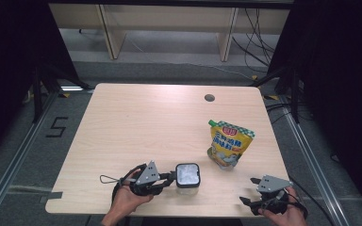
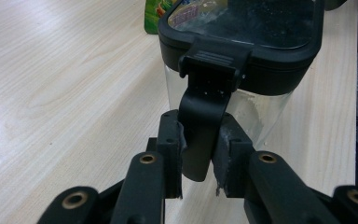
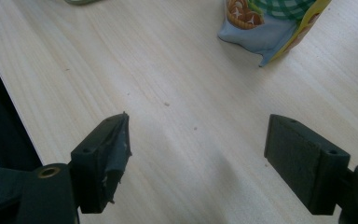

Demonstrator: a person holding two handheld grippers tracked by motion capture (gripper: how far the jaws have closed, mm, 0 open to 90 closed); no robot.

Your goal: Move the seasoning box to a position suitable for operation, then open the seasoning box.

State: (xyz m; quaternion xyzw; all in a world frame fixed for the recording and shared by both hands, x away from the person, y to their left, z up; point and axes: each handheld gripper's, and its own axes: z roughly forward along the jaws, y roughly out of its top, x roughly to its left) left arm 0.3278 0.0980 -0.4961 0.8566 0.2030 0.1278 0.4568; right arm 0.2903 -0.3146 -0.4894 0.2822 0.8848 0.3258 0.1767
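Jar [image 1: 187,175] stands upright near the table [image 1: 136,127] front edge, latch [image 2: 204,126] hanging toward the left gripper [image 2: 199,161], which apparently clamps it. Right gripper [image 3: 198,154] gapes wide, right of the jar.

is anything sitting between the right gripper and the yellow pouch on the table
Nothing visible does. The right gripper has its jaws open over bare table, and the yellow pouch stands ahead of it. The lidded clear container sits off to the side, its latch in the left gripper.
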